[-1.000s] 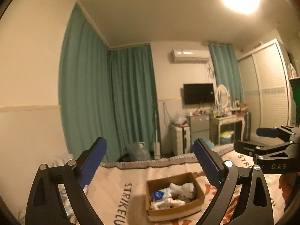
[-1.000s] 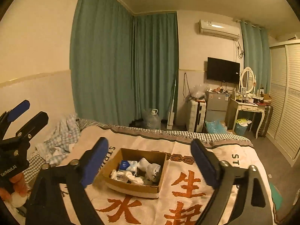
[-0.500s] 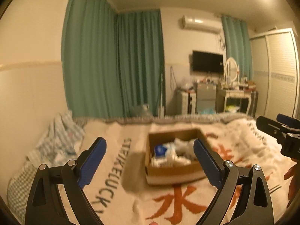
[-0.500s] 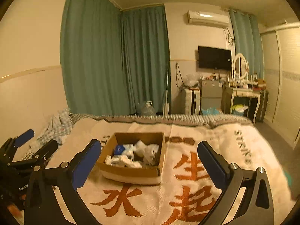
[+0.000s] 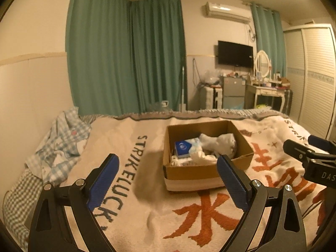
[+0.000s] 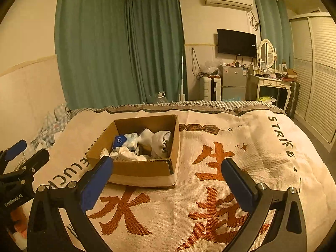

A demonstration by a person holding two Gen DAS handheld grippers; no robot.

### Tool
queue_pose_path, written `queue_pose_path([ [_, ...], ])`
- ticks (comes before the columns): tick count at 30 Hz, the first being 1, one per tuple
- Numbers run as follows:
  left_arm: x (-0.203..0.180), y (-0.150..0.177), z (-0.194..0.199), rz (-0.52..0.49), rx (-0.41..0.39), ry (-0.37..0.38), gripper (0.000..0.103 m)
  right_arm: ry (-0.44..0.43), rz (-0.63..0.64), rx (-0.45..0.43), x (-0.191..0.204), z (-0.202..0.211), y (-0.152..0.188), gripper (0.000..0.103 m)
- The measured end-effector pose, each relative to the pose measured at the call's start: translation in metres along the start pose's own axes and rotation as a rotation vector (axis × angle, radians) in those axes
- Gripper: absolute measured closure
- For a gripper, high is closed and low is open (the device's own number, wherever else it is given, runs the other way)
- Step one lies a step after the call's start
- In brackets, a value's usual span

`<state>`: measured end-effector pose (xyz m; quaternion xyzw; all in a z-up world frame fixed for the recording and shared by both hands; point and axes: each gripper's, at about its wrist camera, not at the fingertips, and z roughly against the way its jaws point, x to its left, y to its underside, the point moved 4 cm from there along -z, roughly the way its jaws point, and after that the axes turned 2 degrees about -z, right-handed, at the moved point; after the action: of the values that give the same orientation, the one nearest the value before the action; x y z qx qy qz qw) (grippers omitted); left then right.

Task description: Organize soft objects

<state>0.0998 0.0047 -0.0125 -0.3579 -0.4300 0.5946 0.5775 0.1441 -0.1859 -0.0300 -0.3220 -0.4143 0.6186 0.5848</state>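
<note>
An open cardboard box (image 5: 208,169) sits on a cream blanket with orange characters (image 5: 189,216). It holds white socks (image 5: 220,143), crumpled white cloth and a blue packet (image 5: 182,147). The box also shows in the right wrist view (image 6: 142,171), with rolled socks (image 6: 160,141) inside. My left gripper (image 5: 168,181) is open and empty, above the blanket just in front of the box. My right gripper (image 6: 168,181) is open and empty, in front of the box and to its right. Each gripper shows at the edge of the other's view.
A checked blue-white cloth (image 5: 61,145) lies heaped at the bed's left edge by the wall. Beyond the bed's far end are green curtains (image 5: 126,58), a small fridge (image 5: 233,92), a dressing table (image 5: 266,92) and a wardrobe (image 5: 315,73).
Both grippers have tilted downward and moved closer to the bed. The box now sits larger and nearer in both views. Both stay open and empty.
</note>
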Motion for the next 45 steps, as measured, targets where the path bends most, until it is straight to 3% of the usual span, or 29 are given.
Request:
queue_pose_path([
  [45, 0.000, 0.010, -0.002, 0.015, 0.024, 0.033, 0.007, 0.002, 0.041, 0.020, 0.012, 0.002, 0.007, 0.000],
])
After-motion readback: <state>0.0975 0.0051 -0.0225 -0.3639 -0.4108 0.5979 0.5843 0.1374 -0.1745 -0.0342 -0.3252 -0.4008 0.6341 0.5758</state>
